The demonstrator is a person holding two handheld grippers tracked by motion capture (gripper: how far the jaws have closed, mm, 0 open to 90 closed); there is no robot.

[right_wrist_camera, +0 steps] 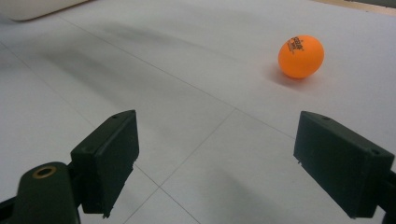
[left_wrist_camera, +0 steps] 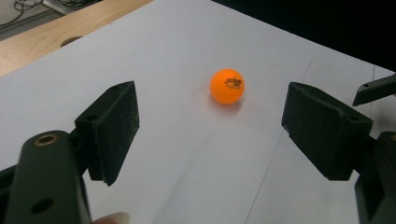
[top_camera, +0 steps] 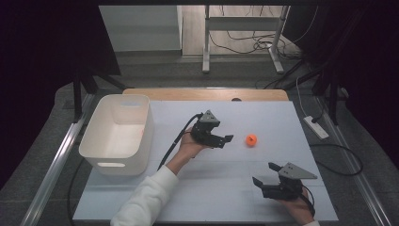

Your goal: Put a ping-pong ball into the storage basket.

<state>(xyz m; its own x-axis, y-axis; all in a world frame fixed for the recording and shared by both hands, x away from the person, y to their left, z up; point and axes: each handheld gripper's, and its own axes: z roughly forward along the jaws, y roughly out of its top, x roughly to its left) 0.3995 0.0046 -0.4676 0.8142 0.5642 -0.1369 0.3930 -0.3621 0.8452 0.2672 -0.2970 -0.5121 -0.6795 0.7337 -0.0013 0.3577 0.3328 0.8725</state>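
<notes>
An orange ping-pong ball [top_camera: 251,140] [left_wrist_camera: 227,86] [right_wrist_camera: 301,56] with dark print rests on the white table [top_camera: 221,188]. My left gripper [top_camera: 227,141] [left_wrist_camera: 209,133] hovers just left of it in the high view, jaws open and pointed toward the ball, which lies a short way ahead of the pads with nothing between them. My right gripper [top_camera: 266,173] [right_wrist_camera: 224,163] sits near the table's front right, open and empty, its jaws facing left; the ball lies ahead and to the right in the right gripper view.
A white plastic bin [top_camera: 117,134] stands empty on the table's left side. A wooden strip [top_camera: 207,94] borders the far edge. A power strip [top_camera: 315,127] and cables lie on the floor at right.
</notes>
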